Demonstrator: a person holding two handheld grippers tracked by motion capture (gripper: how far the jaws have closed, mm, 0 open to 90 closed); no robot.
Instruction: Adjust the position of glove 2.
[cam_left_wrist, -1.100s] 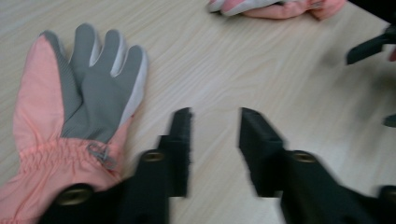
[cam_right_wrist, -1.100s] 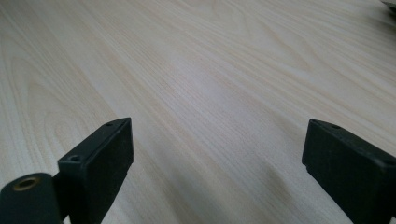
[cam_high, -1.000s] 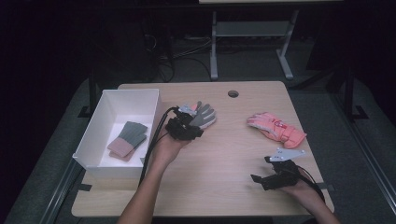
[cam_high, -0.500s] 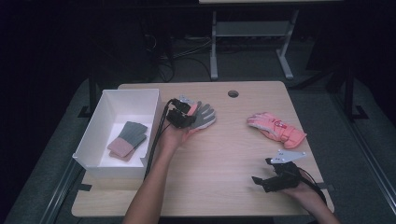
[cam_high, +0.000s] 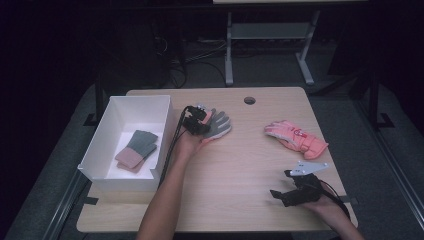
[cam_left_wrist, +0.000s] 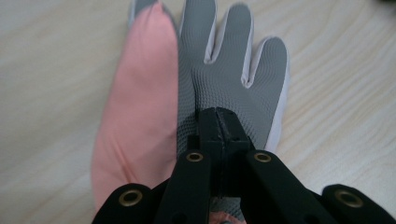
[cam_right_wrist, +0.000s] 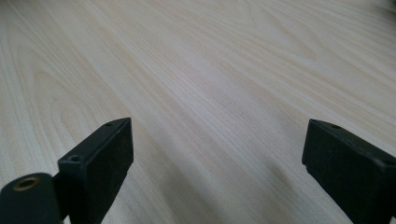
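Note:
A grey-palmed glove with a pink back (cam_left_wrist: 233, 70) lies flat on the wooden table (cam_high: 240, 165), fingers pointing away from my left gripper. The jaws of my left gripper (cam_left_wrist: 218, 122) are pressed together on the glove's palm near the cuff. In the high view that gripper (cam_high: 196, 121) sits at the left edge of the glove (cam_high: 220, 126), just right of the white box. A second, pink glove (cam_high: 296, 139) lies at the table's right. My right gripper (cam_high: 280, 195) rests near the front right corner, open, with bare wood between its jaws (cam_right_wrist: 217, 154).
A white box (cam_high: 125, 107) stands at the table's left and holds a folded grey and pink glove (cam_high: 136, 150). A cable hole (cam_high: 249, 100) sits near the far edge. Bare wood spans the middle of the table.
My left gripper has shifted a little toward the far side of the table, staying at the grey glove. The right gripper has barely moved.

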